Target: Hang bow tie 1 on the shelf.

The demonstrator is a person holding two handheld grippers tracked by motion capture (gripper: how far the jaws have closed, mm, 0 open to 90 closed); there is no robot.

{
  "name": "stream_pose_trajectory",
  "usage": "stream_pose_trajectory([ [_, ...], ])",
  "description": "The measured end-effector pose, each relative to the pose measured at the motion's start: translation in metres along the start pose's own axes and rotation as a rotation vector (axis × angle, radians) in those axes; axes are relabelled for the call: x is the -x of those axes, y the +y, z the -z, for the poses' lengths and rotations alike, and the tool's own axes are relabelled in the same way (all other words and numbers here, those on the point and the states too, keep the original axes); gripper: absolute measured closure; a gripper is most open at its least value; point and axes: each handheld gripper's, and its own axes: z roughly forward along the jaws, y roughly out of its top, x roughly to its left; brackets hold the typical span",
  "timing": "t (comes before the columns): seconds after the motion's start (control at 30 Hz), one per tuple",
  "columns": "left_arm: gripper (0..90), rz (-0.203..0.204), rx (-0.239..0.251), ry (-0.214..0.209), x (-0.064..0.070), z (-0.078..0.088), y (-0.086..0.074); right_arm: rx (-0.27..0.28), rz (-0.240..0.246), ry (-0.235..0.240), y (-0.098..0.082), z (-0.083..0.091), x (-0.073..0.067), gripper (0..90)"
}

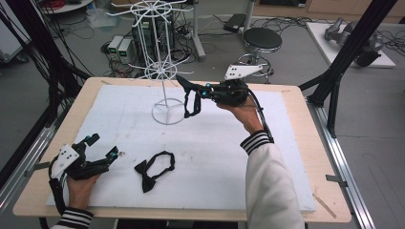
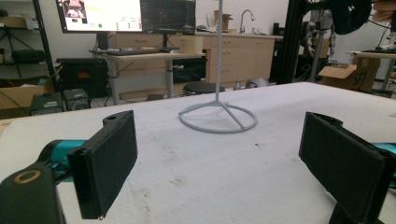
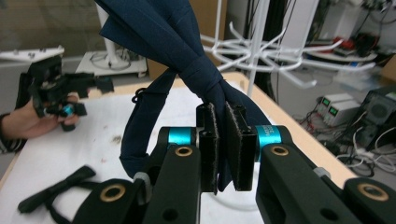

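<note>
The right hand-held gripper (image 1: pixel 206 91) is raised above the far middle of the desk (image 1: pixel 296 143), just beside the white wire stand (image 1: pixel 165 71), and its jaws are clamped on a dark navy bow tie (image 1: pixel 191 98). In the right gripper view the two pads are nearly together with a fold of the bow tie (image 3: pixel 187 60) pinched between them just below its knot; the wings fan out above the jaws and the neck strap hangs down in a loop at the left. In the high view that strap dangles from the gripper next to the stand's ringed base, clear of the white mat (image 1: pixel 119 124) that covers the desk. A second, black bow tie (image 1: pixel 154 170) lies flat on the mat near the front edge, its strap curled in a loop beside it. The left hand-held gripper (image 1: pixel 102 149) rests low at the front left corner of the mat, well apart from both ties, with its jaws spread wide. In the left gripper view the two black pads (image 2: pixel 109 161) stand far apart with bare mat between them and the base of the stand (image 2: pixel 218 116) beyond.
</note>
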Motion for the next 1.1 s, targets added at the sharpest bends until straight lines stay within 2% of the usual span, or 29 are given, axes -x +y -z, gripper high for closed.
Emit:
stream_pose_trajectory([
  [0.17, 11.9, 0.002, -0.001, -0.001, 0.000, 0.000, 0.000, 0.016, -0.005, -0.030, 0.000, -0.001, 0.000, 84.5],
  [0.43, 11.9, 0.002, -0.001, -0.002, 0.000, 0.000, 0.000, 0.045, -0.007, -0.037, 0.003, -0.010, -0.005, 84.5],
  [0.57, 11.9, 0.004, -0.001, -0.002, 0.000, 0.000, 0.000, 0.061, -0.006, -0.057, 0.007, -0.014, -0.007, 84.5],
  [0.73, 11.9, 0.005, -0.001, -0.003, -0.001, 0.000, 0.000, 0.070, -0.018, -0.090, 0.013, -0.022, -0.009, 84.5],
  [1.0, 11.9, 0.007, -0.001, -0.004, -0.001, 0.000, 0.000, 0.066, -0.025, -0.114, 0.012, -0.032, -0.009, 84.5],
  [1.1, 11.9, 0.007, -0.004, -0.004, -0.001, 0.000, 0.000, 0.063, -0.036, -0.138, 0.011, -0.035, -0.008, 84.3],
])
